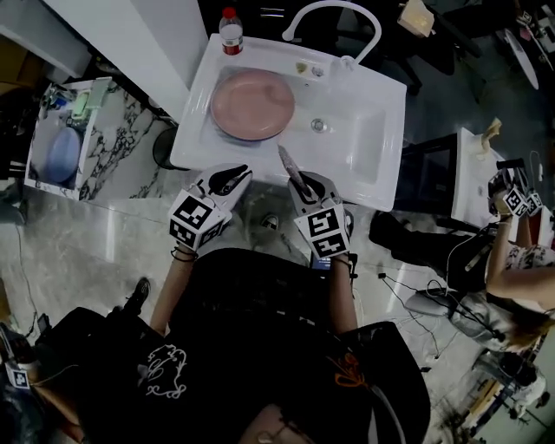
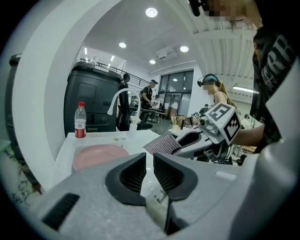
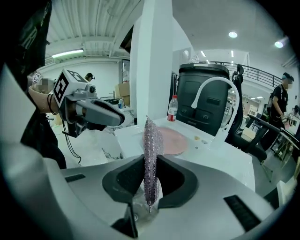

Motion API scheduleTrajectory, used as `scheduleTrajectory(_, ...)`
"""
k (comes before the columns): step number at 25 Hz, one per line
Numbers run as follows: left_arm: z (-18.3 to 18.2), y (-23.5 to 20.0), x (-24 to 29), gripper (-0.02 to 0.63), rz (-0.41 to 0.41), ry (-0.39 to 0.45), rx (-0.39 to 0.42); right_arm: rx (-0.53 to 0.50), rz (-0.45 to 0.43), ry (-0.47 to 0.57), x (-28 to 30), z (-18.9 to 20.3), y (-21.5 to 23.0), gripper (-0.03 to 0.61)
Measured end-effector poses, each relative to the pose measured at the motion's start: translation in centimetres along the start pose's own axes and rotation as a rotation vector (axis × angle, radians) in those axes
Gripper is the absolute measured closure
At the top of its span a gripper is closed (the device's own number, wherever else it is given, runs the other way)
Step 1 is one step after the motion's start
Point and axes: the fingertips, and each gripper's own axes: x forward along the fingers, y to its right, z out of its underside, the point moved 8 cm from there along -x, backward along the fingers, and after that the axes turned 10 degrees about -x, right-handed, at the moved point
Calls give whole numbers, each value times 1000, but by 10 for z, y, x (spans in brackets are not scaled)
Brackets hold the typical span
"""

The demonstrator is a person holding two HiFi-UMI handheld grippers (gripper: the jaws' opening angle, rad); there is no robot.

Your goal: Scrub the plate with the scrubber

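A pink plate (image 1: 253, 105) lies flat in the left part of the white sink (image 1: 368, 152). In the left gripper view the plate (image 2: 98, 155) shows beyond the jaws, and in the right gripper view the plate (image 3: 177, 140) lies ahead. My right gripper (image 1: 299, 184) is shut on a thin silvery mesh scrubber (image 1: 289, 163), held upright on edge (image 3: 151, 140) over the sink's front rim, apart from the plate. My left gripper (image 1: 238, 176) hangs at the front rim left of it, jaws (image 2: 149, 161) nearly together with nothing between them.
A water bottle (image 1: 231, 31) with a red cap stands at the sink's back left corner, beside a curved white faucet (image 1: 334, 9). A dish rack (image 1: 59, 152) with a blue plate sits on the marble counter at left. Another person (image 1: 520, 251) stands at right.
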Motion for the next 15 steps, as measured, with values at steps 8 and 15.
scheduleTrajectory(8, 10, 23, -17, 565, -21, -19, 18, -11, -18, 28, -12, 7, -20, 512)
scheduleTrajectory(15, 0, 21, -31, 565, -13, 15, 46, -40, 5, 36, -16, -4, -29, 512)
